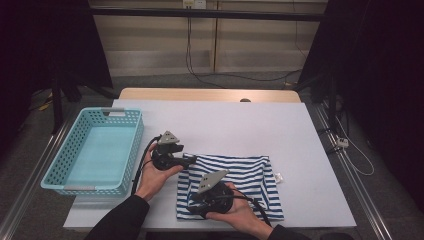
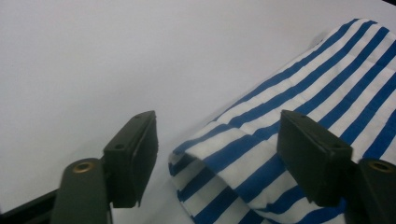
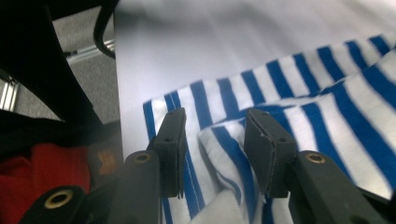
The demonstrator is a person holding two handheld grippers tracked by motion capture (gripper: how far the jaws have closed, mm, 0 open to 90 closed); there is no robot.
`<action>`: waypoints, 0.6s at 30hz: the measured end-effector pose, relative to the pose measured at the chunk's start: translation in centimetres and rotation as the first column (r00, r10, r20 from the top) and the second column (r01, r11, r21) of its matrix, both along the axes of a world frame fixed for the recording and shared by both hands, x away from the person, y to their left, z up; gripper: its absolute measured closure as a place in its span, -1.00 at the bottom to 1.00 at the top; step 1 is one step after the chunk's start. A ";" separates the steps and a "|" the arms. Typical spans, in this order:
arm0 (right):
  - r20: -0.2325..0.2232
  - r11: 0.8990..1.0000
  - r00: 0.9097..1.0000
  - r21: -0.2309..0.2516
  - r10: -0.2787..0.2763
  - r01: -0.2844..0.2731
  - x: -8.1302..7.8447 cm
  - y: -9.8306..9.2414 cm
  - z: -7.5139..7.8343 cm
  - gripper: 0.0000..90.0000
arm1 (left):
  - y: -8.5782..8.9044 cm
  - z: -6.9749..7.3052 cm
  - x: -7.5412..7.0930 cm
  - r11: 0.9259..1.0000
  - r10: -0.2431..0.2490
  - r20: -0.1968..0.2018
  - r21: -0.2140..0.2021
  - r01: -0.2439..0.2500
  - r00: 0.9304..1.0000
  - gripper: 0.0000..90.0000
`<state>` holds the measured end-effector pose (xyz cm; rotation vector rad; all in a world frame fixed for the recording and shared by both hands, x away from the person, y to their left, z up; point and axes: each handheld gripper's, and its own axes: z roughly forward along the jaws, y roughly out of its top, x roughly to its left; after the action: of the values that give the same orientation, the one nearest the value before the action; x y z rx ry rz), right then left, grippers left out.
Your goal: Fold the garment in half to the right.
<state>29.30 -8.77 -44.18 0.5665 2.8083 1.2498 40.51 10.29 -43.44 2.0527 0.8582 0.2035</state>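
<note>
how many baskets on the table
1. The turquoise basket stands at the table's left edge, left of the striped cloth. No other is visible.

Blue-and-white striped cloth (image 1: pixel 235 182): folded, lying flat on white table, near front edge, corner fold raised.

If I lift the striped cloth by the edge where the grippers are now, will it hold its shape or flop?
The striped cloth will likely flop: it lies folded flat in soft layers. The fold between the right gripper jaws already bunches, so it should drape and perhaps unfold. It looks thin and light, and may slide on the smooth white table.
</note>
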 end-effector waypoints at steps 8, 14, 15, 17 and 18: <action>0.049 0.998 0.999 -0.050 -0.021 0.024 -0.5 0.4 -0.6 0.86 | 0.6 -0.5 0.4 0.999 0.020 -0.006 0.037 -0.020 1.000 -0.24; 0.020 1.000 1.000 -0.012 -0.017 0.017 -0.7 0.4 -0.4 0.90 | 0.5 -1.2 0.5 0.999 0.029 -0.046 0.044 -0.027 0.999 -0.13; 0.009 1.000 1.000 -0.009 -0.027 0.027 -0.9 0.5 -0.4 0.90 | 0.6 -1.3 0.5 0.998 0.020 -0.039 0.056 -0.018 0.999 -0.11; 0.024 1.000 1.000 -0.001 -0.003 0.003 -0.9 0.6 -0.3 0.90 | 0.8 -1.5 0.7 0.996 0.004 -0.046 0.089 0.000 0.999 -0.07; 0.000 1.000 1.000 0.009 -0.014 0.014 -1.1 0.6 -0.2 0.90 | 0.7 -1.7 0.7 0.995 0.004 -0.050 0.098 0.001 0.999 -0.06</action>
<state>28.20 -8.18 -44.40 0.5858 2.7946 1.2612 41.19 10.98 -45.11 2.1565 0.8964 0.1996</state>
